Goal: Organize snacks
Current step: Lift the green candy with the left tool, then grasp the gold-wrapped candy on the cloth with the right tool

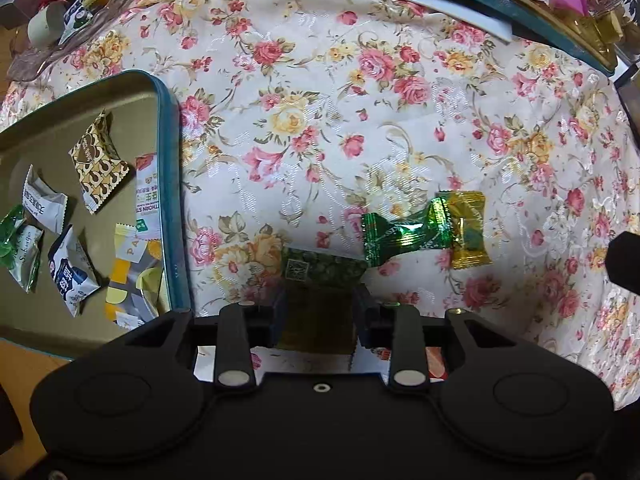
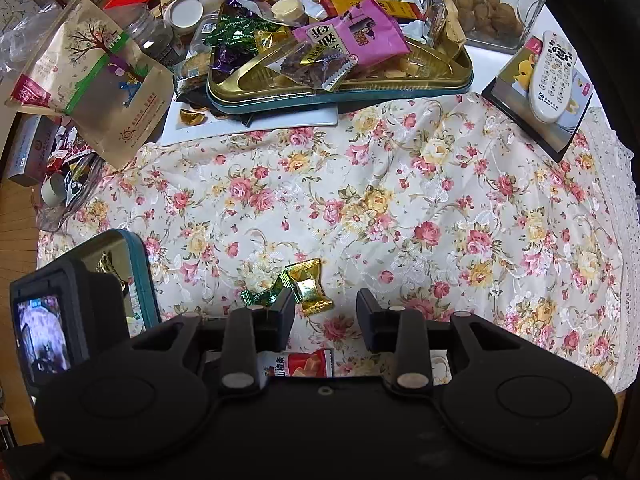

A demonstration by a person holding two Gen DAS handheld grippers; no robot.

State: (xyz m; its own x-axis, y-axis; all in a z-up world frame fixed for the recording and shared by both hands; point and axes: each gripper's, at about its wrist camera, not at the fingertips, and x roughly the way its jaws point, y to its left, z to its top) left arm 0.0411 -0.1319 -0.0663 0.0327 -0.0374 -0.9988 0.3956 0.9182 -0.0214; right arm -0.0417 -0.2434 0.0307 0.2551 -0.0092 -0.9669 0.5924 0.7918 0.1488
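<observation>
Green-and-gold packet (image 1: 320, 280) sits clamped in the left gripper (image 1: 320, 308) at lower centre — mid-carry, I judge, toward the teal tin (image 1: 170, 184) at left. Right gripper (image 2: 325, 316) hangs empty, jaws parted, above the cloth.

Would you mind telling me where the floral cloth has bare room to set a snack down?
The widest free patch is the middle of the floral cloth, bordered by the heaped gold tray behind, the remote at right, and the green candy and gold candy in front. The teal tin at left holds several snacks, with gaps between them.
</observation>
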